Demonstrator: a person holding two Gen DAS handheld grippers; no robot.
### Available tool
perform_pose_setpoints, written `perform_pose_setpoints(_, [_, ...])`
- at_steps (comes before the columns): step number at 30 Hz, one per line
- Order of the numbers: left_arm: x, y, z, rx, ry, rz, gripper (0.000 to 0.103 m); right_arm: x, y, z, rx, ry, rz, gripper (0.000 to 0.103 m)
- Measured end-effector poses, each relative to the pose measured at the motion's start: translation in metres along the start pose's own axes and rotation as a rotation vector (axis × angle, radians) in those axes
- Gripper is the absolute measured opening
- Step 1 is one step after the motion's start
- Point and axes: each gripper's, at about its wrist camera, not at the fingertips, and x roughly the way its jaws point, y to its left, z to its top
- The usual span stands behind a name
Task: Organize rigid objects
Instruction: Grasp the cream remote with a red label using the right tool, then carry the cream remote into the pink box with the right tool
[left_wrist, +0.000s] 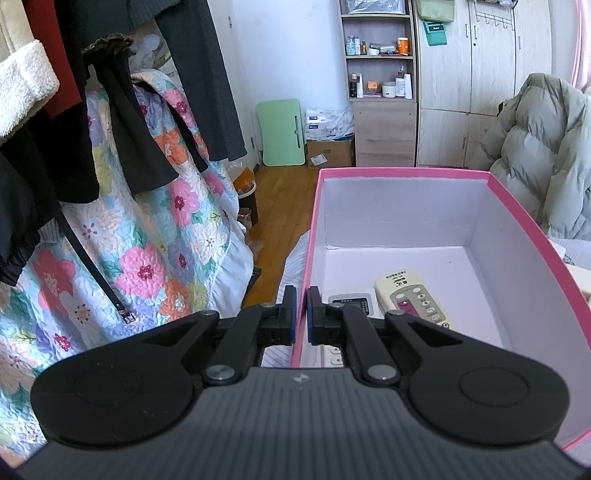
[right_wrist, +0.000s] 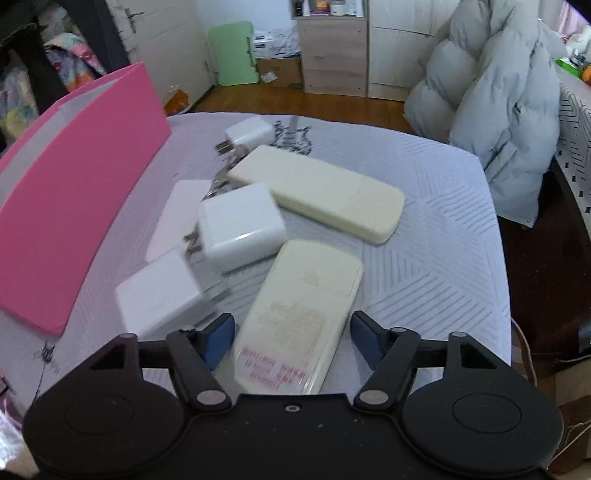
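A pink box (left_wrist: 524, 236) with a white inside holds a cream remote (left_wrist: 410, 299) and a small grey device (left_wrist: 351, 301). My left gripper (left_wrist: 301, 314) is shut on the box's left wall (left_wrist: 308, 258), one finger on each side of it. In the right wrist view the box (right_wrist: 74, 206) stands at the left. My right gripper (right_wrist: 291, 339) is open, its fingers either side of a face-down cream remote (right_wrist: 303, 314). A second cream remote (right_wrist: 317, 192) and three white chargers (right_wrist: 240, 225) (right_wrist: 159, 291) (right_wrist: 247, 134) lie beyond it.
The objects lie on a grey patterned cover (right_wrist: 436, 258). A grey puffer jacket (right_wrist: 495, 110) hangs at the right. A floral quilt (left_wrist: 140, 236) and dark clothes (left_wrist: 122, 122) hang at the left. Shelves (left_wrist: 380, 55) and a green board (left_wrist: 282, 133) stand across the wooden floor.
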Motion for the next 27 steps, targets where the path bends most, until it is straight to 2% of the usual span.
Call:
perform_pose_setpoints(4, [0.001, -0.002, 0.0, -0.009, 0.002, -0.002, 0.005, 0.016, 0.005, 0.014, -0.038, -0.029, -0.061, 0.078])
perform_pose_setpoints(5, [0.002, -0.003, 0.001, -0.008, 0.002, 0.003, 0.005, 0.018, 0.005, 0.018, -0.033, -0.039, -0.055, 0.076])
perform_pose_setpoints(6, [0.002, -0.004, 0.001, -0.007, 0.003, 0.006, 0.005, 0.018, 0.005, 0.019, -0.034, -0.052, -0.063, 0.065])
perform_pose_setpoints(11, [0.001, -0.007, 0.0, -0.004, 0.005, 0.009, 0.005, 0.0, 0.004, 0.014, -0.014, -0.12, -0.044, 0.065])
perform_pose_setpoints(18, [0.0, -0.007, 0.0, -0.009, 0.005, 0.007, 0.005, -0.046, 0.006, 0.011, 0.025, -0.256, 0.05, 0.063])
perform_pose_setpoints(23, [0.0, -0.007, 0.0, -0.014, 0.003, 0.009, 0.005, -0.066, 0.009, 0.01, 0.04, -0.284, 0.174, 0.062])
perform_pose_setpoints(27, [0.0, -0.008, 0.0, -0.014, 0.004, 0.007, 0.005, -0.078, 0.02, 0.013, -0.001, -0.322, 0.177, 0.062])
